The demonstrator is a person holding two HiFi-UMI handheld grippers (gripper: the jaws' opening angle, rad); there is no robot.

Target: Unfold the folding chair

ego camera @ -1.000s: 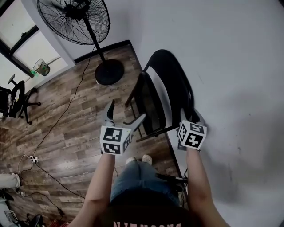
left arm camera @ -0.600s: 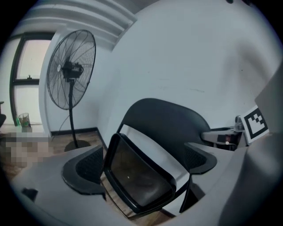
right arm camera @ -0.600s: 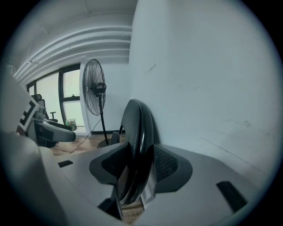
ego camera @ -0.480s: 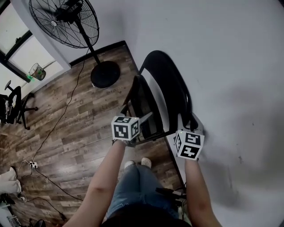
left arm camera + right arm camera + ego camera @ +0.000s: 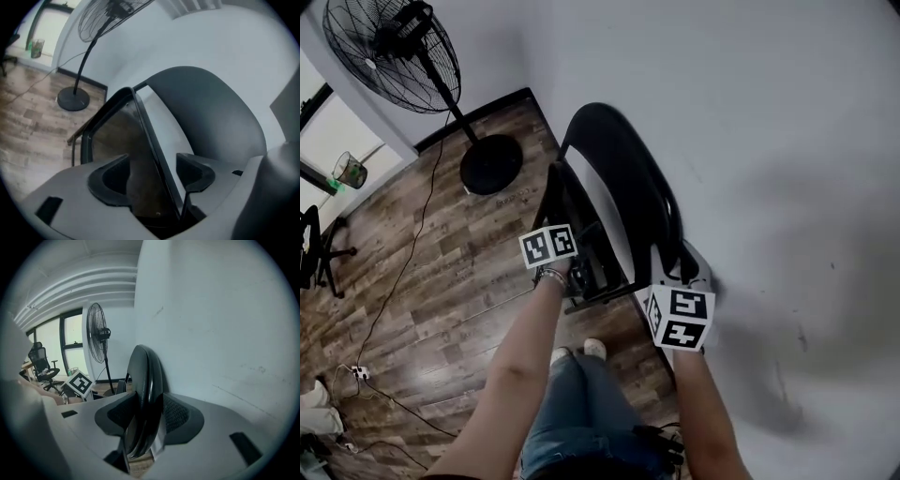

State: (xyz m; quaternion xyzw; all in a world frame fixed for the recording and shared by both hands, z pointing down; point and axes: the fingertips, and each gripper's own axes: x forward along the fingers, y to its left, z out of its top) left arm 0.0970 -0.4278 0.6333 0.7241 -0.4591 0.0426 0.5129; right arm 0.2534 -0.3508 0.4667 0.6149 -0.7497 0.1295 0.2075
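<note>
A black folding chair (image 5: 623, 178) leans folded against the white wall. Its seat (image 5: 581, 234) lies flat against the backrest. My right gripper (image 5: 677, 262) is shut on the near edge of the backrest (image 5: 145, 380), which its pads pinch from both sides. My left gripper (image 5: 152, 176) has reached the seat's front edge (image 5: 150, 140); its marker cube (image 5: 548, 246) shows in the head view. Its jaws are closing with the thin seat rim between them, the rim near the right pad. I see no firm press from both pads.
A tall pedestal fan (image 5: 389, 52) stands on a round base (image 5: 490, 164) left of the chair. Cables and a power strip (image 5: 358, 372) lie on the wood floor (image 5: 412, 281). An office chair (image 5: 314, 248) stands far left. The person's shoes (image 5: 581, 352) are just before the chair.
My left gripper has dropped and swung right from open air to the seat edge, rolling over, and its jaws have narrowed. The right gripper has stayed clamped on the backrest.
</note>
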